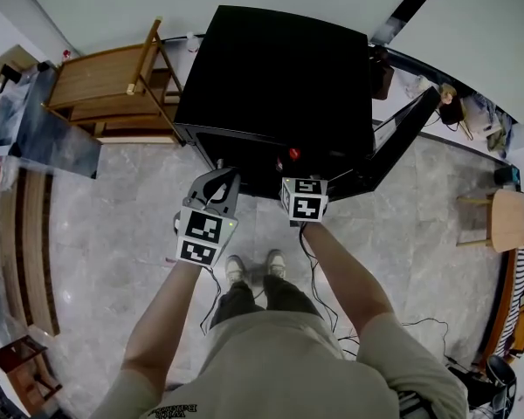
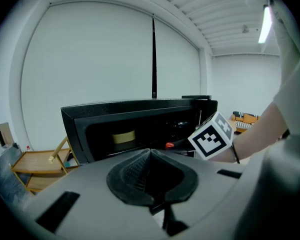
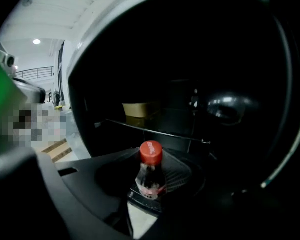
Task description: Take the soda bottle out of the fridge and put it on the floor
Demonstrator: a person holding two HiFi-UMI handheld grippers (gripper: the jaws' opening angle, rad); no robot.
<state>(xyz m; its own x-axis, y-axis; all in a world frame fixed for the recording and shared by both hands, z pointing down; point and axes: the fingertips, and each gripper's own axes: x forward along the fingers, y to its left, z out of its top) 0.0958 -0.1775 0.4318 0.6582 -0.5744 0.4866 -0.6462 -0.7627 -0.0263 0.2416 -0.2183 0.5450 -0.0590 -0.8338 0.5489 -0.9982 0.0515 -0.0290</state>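
At the open front of the black fridge (image 1: 271, 85), the right gripper (image 3: 149, 184) is pinching the soda bottle (image 3: 150, 171) low on its body, one pad pressing on each side. The bottle is standing upright between the jaws, its red cap pointing up, and dark drink is showing through the clear plastic. Whether its base is resting on anything cannot be told. Farther inside the dark cabinet, a shelf (image 3: 155, 131) is running across behind the cap, and a tan box (image 3: 140, 109) is sitting on it toward the left.

To the left, the left gripper (image 2: 150, 154) is hovering just outside the fridge with its jaws pressed together and nothing between them. It is pointing toward the cabinet opening, and the marker cube (image 2: 211, 136) of the right gripper is showing at its right, with the person's forearm (image 2: 260, 134) reaching in behind it.

Seen from the head view, the person is standing close to the fridge with both arms stretched forward, shoes (image 1: 253, 269) planted on the grey tiled floor (image 1: 113, 234). The fridge door (image 1: 402, 142) is swinging open to the right. A wooden rack (image 1: 113, 85) is standing at the far left beside the fridge, and a small wooden stool (image 1: 506, 218) is sitting well apart at the right.
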